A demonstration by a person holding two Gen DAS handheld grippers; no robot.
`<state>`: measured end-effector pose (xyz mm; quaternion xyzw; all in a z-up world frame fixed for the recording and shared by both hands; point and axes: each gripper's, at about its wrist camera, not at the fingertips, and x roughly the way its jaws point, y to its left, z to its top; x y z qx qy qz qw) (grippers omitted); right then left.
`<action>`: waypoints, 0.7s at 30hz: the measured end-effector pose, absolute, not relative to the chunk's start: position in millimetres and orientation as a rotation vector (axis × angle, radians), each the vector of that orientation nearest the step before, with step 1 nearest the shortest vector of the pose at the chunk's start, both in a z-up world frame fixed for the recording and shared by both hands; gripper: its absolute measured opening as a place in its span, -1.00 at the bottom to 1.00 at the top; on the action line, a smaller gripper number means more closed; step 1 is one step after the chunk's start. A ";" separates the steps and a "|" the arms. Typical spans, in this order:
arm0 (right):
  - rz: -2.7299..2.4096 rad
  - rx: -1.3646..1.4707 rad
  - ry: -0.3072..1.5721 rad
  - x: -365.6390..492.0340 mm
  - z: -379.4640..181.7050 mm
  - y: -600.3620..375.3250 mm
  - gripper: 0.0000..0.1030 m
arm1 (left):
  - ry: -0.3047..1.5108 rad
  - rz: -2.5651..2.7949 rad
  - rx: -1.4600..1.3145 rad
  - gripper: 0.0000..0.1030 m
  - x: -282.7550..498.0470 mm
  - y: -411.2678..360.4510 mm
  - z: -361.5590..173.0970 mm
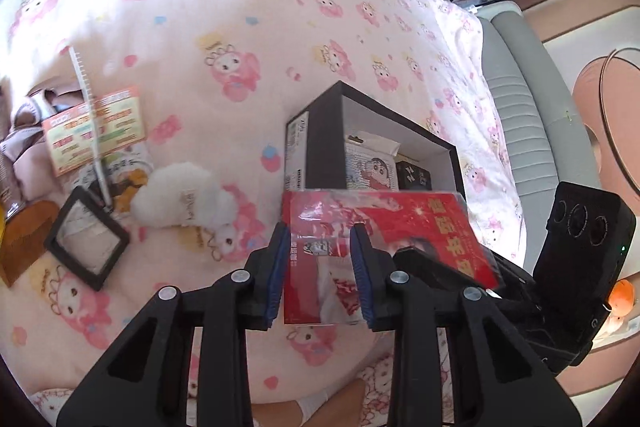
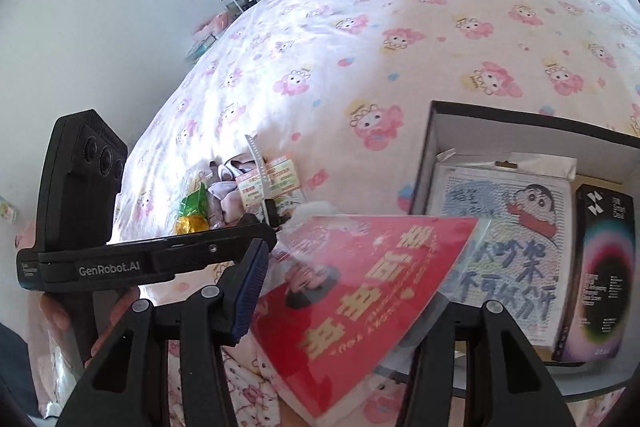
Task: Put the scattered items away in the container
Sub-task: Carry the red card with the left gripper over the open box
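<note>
Red packet [image 1: 384,239] hangs at the black box [image 1: 320,131]
Left gripper [image 1: 322,275] stands apart around it; right gripper [image 2: 344,291] pinches its edge

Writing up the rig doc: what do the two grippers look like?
Both match: the left gripper and right gripper have black plastic linkage arms with silver pivot rivets and ribbed blue finger pads. Black handle body with three round lenses and white "GenRobot.AI" lettering. No cables visible.

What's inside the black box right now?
In the box: a cartoon-print packet and a small dark carton. The held red packet covers the near-left corner; the floor beneath isn't visible.
</note>
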<state>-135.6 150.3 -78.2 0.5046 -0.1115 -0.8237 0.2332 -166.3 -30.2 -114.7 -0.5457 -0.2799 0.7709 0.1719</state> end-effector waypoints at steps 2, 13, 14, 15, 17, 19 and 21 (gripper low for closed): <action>-2.284 1.393 -0.344 -139.6 -80.7 170.7 -0.08 | -0.777 2.180 -1.560 -0.44 -175.4 -15.1 -115.8; -2.270 1.441 -0.512 -147.4 -110.9 220.5 -0.08 | -0.745 2.123 -1.688 -0.44 -186.4 26.8 -155.3; -2.271 1.444 -0.522 -147.2 -113.1 222.2 -0.08 | -0.764 2.133 -1.682 -0.44 -185.3 21.3 -155.9; -2.270 1.449 -0.526 -147.0 -114.8 223.1 -0.08 | -0.797 2.132 -1.660 -0.44 -183.3 14.2 -155.3; -2.266 1.456 -0.517 -149.0 -115.0 222.5 -0.08 | -0.867 2.128 -1.609 -0.44 -178.9 -5.4 -154.1; -2.280 1.445 -0.501 -154.4 -109.4 220.5 -0.08 | -0.936 2.164 -1.579 -0.44 -174.3 -29.0 -155.3; -2.295 1.422 -0.494 -163.9 -101.9 217.5 -0.08 | -1.051 2.191 -1.582 -0.44 -171.4 -54.5 -165.1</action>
